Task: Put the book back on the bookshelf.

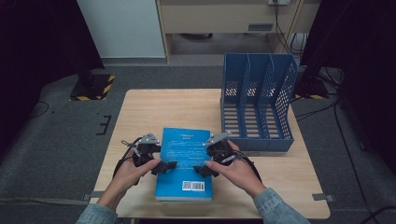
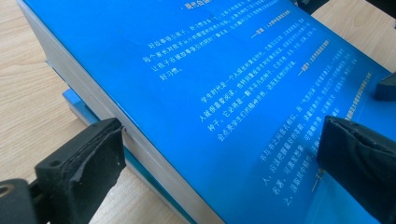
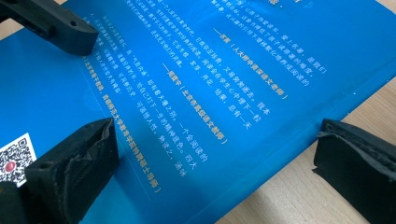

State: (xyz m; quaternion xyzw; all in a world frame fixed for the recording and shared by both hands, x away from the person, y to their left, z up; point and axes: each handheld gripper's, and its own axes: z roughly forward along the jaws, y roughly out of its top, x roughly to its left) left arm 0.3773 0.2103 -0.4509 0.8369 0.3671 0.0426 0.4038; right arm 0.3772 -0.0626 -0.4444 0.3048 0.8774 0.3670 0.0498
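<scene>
My left tongs (image 1: 164,166) straddle the near left edge of the blue book (image 1: 186,161), jaws apart, one at the page edge, one over the cover. My right tongs (image 1: 201,169) gape wide across its right edge, pressing nothing. The book lies flat on the table (image 1: 154,105). Beyond it stands the blue file rack (image 1: 258,100).

High view down on the table (image 1: 140,107); 2 close views sharing the book (image 1: 184,163).
</scene>
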